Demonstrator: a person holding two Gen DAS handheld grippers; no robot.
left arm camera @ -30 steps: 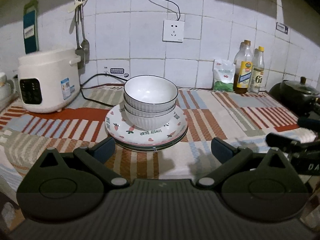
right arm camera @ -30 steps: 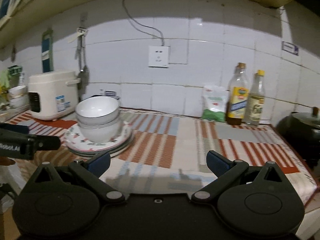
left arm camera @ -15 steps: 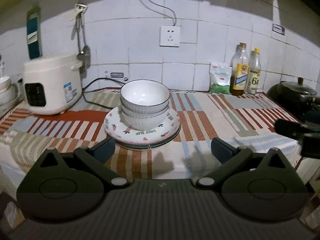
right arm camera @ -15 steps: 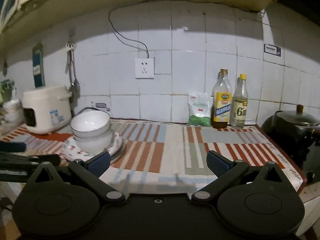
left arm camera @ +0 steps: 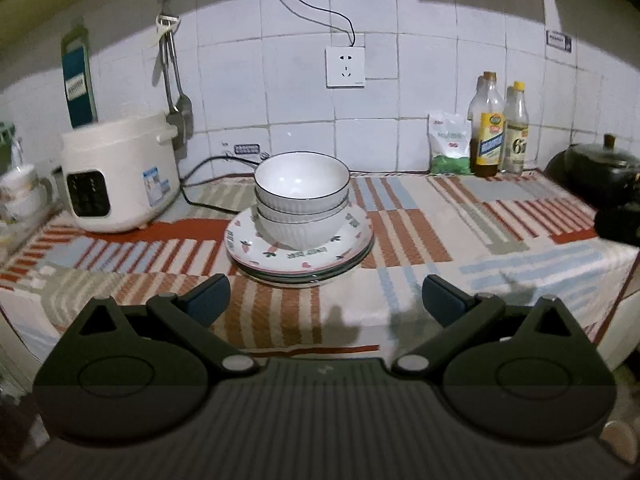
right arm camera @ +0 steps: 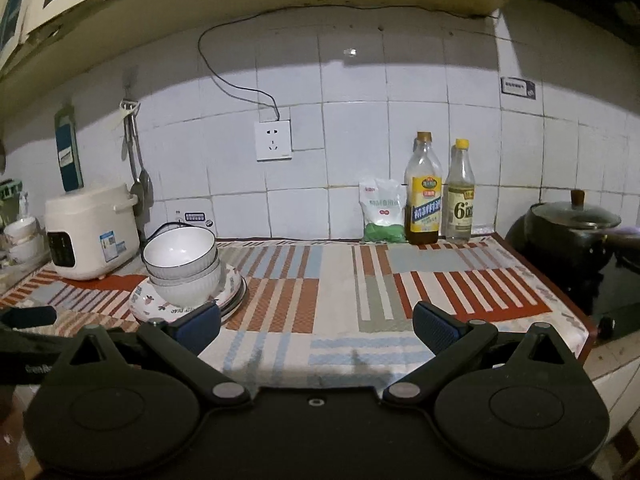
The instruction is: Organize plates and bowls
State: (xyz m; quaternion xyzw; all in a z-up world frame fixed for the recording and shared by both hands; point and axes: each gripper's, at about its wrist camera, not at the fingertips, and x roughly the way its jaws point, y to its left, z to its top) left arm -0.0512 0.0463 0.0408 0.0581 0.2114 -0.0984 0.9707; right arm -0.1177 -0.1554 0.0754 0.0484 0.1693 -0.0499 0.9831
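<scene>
Two white ribbed bowls [left arm camera: 302,196] sit nested on a stack of patterned plates [left arm camera: 300,254] in the middle of the striped cloth. From the right wrist view the same bowls [right arm camera: 182,264] and plates [right arm camera: 234,292] lie at the left. My left gripper [left arm camera: 324,300] is open, held back near the counter's front edge, with nothing between its fingers. My right gripper [right arm camera: 316,326] is open too, off to the right of the stack, and holds nothing.
A white rice cooker [left arm camera: 116,176] stands at the left with its cord running behind the bowls. Two bottles [left arm camera: 500,132] and a bag [left arm camera: 450,146] line the tiled wall. A black lidded pot [right arm camera: 572,232] sits on the right. More small bowls [left arm camera: 20,192] at far left.
Both grippers have drawn back from the counter and risen, so the stack looks farther and the counter's front edge shows. Bowls and plates have not moved.
</scene>
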